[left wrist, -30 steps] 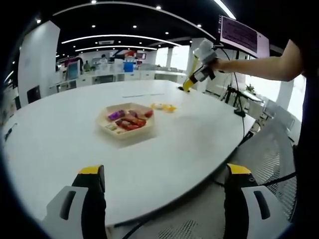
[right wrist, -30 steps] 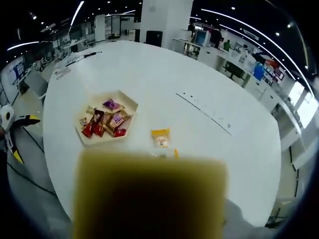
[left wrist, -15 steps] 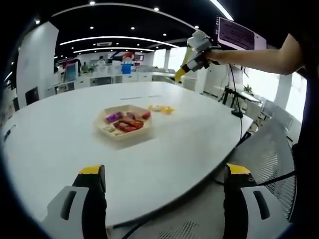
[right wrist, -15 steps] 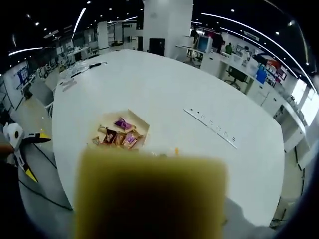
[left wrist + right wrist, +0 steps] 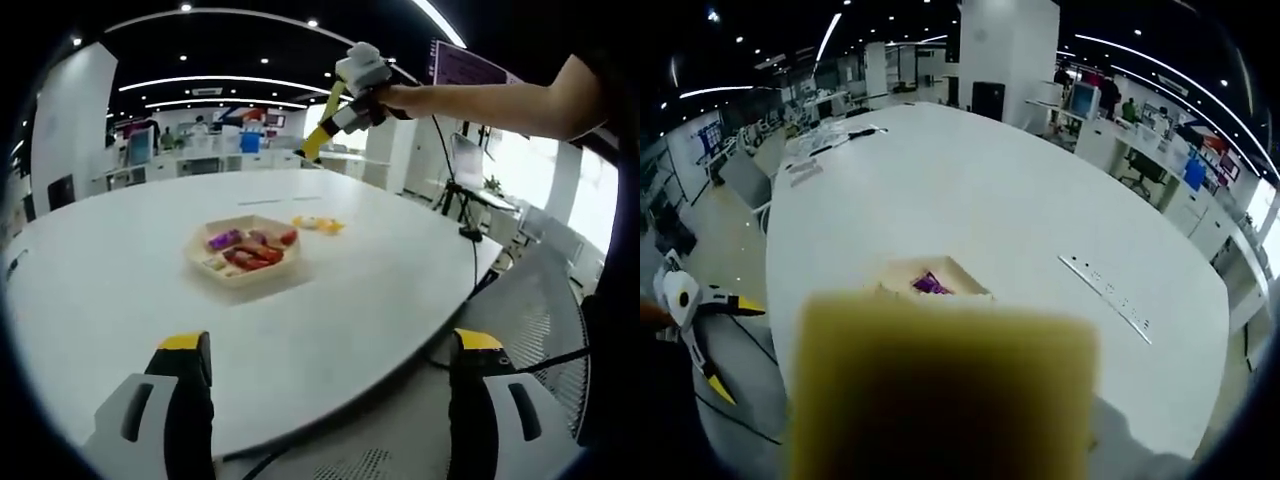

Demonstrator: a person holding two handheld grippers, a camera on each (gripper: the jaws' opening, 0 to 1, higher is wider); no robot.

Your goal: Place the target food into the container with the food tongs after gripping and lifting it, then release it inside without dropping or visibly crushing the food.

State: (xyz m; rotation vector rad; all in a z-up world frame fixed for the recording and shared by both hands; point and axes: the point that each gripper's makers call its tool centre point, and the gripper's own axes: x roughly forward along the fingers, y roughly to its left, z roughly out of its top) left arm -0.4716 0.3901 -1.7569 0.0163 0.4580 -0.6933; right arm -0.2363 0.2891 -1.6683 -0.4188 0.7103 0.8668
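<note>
A pale hexagonal tray (image 5: 240,281) holding several wrapped snacks in red and purple sits mid-table. Just beyond it lie small yellow packets (image 5: 318,223). My left gripper (image 5: 332,340) is low at the table's near edge, jaws wide apart and empty. A person's hand holds my right gripper (image 5: 312,150) high above the far side of the table, its yellow jaws reading as one closed bar. In the right gripper view a blurred yellow block (image 5: 940,330) with no gap covers the lower half, and the tray (image 5: 955,265) peeks out above it. The left gripper (image 5: 728,348) shows at that view's left edge.
The round white table (image 5: 380,290) has wide bare surface around the tray. A mesh chair (image 5: 545,320) stands at its right edge. A long thin strip (image 5: 1108,298) lies on the tabletop. Desks and monitors line the room behind.
The right gripper has risen and swung left above the table. In its view the tray has slid down under the yellow block and the yellow packet is now hidden. The left gripper stays put.
</note>
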